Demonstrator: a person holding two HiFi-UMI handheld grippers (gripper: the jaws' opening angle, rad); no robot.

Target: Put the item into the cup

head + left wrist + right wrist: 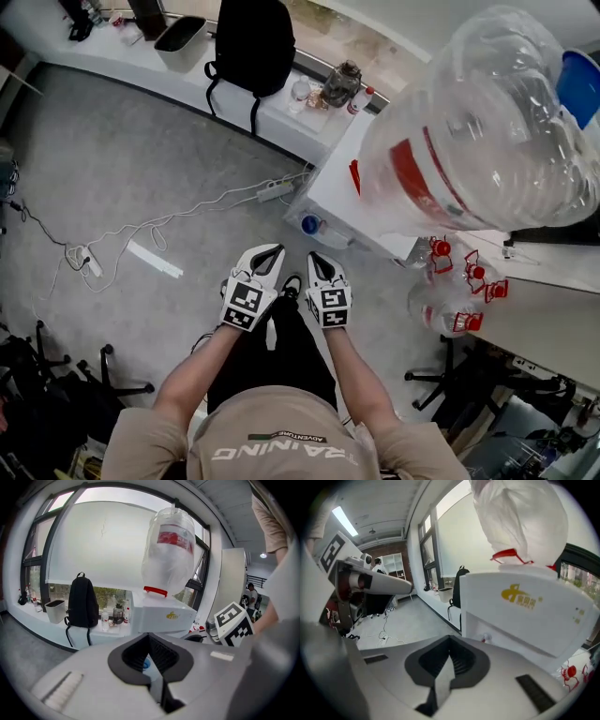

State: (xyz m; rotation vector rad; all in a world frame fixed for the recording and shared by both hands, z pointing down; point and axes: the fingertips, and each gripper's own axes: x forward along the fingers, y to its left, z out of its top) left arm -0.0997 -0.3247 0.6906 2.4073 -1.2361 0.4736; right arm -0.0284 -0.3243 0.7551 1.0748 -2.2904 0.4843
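I stand on a grey floor facing a white water dispenser (342, 192) topped by a big clear bottle (478, 122). A small blue round thing (311, 225) sits low on the dispenser's front; I cannot tell what it is. No cup shows plainly in any view. My left gripper (265, 255) and right gripper (322, 261) are held side by side in front of my body, pointing at the dispenser. The left gripper (149, 637) has its jaws shut with nothing held. The right gripper (450, 641) is shut and empty too. The dispenser (525, 616) fills the right gripper view.
A black backpack (253, 42) leans on a white counter (141, 61) behind the dispenser, beside a white bin (180, 36) and small bottles. Cables and a power strip (275, 191) lie on the floor. Empty water bottles with red handles (450, 300) stand at the right.
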